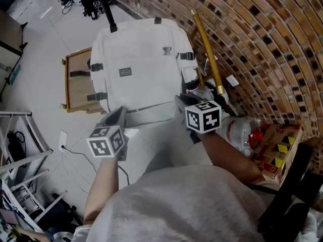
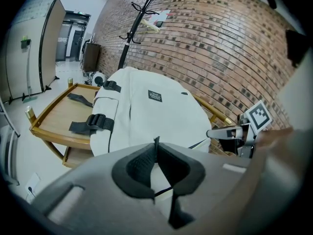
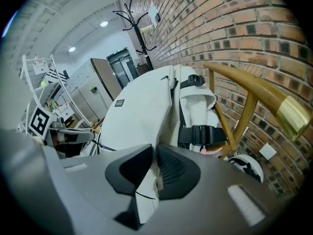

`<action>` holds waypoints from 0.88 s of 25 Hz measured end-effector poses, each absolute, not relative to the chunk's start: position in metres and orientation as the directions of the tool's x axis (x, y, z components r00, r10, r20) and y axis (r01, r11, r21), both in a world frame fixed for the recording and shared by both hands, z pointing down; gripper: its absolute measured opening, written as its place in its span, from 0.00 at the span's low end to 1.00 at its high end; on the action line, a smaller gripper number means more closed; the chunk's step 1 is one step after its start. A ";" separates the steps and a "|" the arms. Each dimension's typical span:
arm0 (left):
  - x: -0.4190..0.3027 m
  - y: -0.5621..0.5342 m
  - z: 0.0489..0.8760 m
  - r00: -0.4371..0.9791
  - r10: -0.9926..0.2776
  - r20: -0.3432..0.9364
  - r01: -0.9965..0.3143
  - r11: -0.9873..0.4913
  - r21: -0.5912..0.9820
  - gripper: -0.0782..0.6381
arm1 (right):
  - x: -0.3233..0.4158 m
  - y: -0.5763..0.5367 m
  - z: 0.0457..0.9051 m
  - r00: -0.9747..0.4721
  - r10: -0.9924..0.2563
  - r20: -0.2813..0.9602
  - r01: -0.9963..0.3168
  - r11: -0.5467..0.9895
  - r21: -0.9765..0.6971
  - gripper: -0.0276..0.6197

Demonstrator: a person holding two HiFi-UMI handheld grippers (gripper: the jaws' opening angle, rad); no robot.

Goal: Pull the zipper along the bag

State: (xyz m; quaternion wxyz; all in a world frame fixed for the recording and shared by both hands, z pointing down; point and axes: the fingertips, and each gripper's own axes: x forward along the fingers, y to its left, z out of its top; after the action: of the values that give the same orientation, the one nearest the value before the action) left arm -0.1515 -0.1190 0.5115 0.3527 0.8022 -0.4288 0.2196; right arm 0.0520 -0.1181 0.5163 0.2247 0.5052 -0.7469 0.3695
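Left gripper view: fingers (image 2: pixel 138 167) on bag (image 2: pixel 156 114)

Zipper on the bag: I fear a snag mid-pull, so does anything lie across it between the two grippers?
Nothing visible does. The zipper runs bare across the bag between the left gripper and right gripper, both shut on the bag's near edge. The side strap buckles sit outside that stretch.

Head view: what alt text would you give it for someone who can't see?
Seen from above, a person holds two handheld grippers against the near edge of a white backpack, the left gripper and the right gripper each shut on it. The backpack lies on a wooden chair beside a brick wall.
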 end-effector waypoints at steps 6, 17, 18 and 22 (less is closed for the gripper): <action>-0.163 -0.120 0.514 0.527 -0.538 0.658 -0.849 -0.372 0.376 0.14 | 0.054 -0.120 0.518 -0.382 -0.588 0.713 -0.923 0.209 -0.323 0.11; -0.198 -0.127 0.523 0.479 -0.571 0.667 -0.878 -0.295 0.377 0.14 | 0.057 -0.122 0.520 -0.363 -0.581 0.729 -0.931 0.195 -0.308 0.11; -0.201 -0.128 0.523 0.477 -0.575 0.665 -0.878 -0.289 0.381 0.14 | 0.058 -0.122 0.520 -0.360 -0.581 0.730 -0.932 0.195 -0.305 0.11; -0.207 -0.128 0.524 0.490 -0.583 0.648 -0.870 -0.285 0.402 0.14 | 0.058 -0.122 0.522 -0.359 -0.571 0.738 -0.933 0.203 -0.297 0.11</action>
State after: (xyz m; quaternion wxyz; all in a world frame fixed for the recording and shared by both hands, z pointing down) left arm -0.2075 -0.1279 0.5237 0.3736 0.7780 -0.4670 0.1924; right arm 0.0580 -0.1215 0.5218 0.2442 0.5107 -0.7363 0.3708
